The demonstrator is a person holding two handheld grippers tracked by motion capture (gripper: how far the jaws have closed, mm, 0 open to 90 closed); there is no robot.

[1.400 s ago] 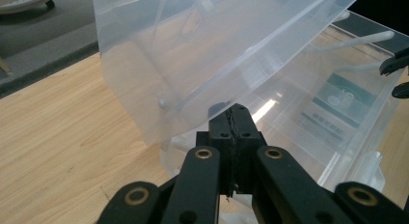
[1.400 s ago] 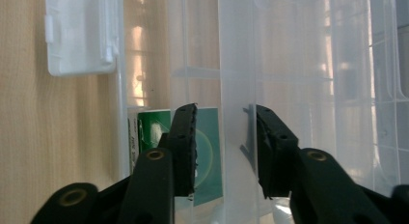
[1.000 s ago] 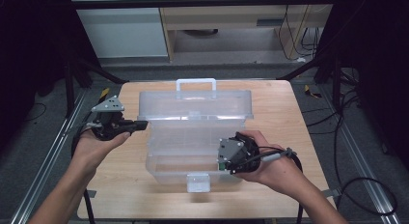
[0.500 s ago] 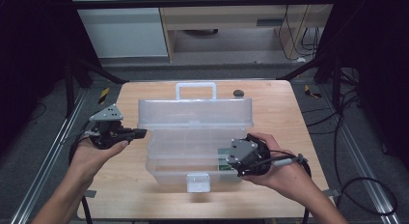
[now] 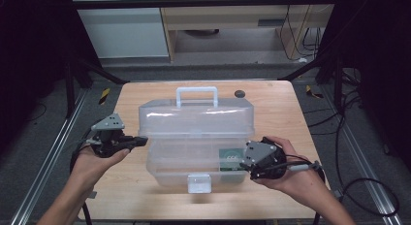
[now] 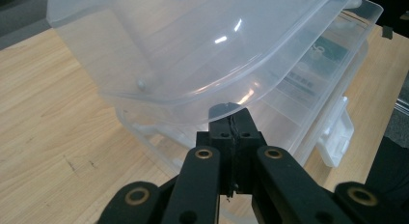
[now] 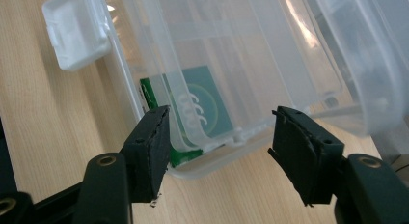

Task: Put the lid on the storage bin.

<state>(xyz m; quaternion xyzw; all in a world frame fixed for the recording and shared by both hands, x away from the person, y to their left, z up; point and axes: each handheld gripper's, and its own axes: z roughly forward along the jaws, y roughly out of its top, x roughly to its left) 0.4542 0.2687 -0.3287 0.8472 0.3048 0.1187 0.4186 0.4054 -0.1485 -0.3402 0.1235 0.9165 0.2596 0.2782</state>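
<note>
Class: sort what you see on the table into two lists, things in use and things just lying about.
In use: clear box, its lid, latch, green card, left claw, right claw.
Lying about: small dark disc.

Storage box [image 5: 194,137]: clear, colourless plastic, lid [image 5: 196,116] milky-translucent; carry handle [image 5: 196,93] and front latch [image 5: 199,182] white. Card inside box [image 5: 231,158]: dark green face with white looped marking, brighter green edge. Table [image 5: 145,96]: light wood grain, pale tan. Small round object on table [image 5: 239,93]: dark grey. Left hand-held gripper [image 5: 138,140]: black jaws, brass-coloured rivets, grey top plate. Right hand-held gripper [image 7: 219,147]: black jaws. Floor [image 5: 43,152]: grey.
</note>
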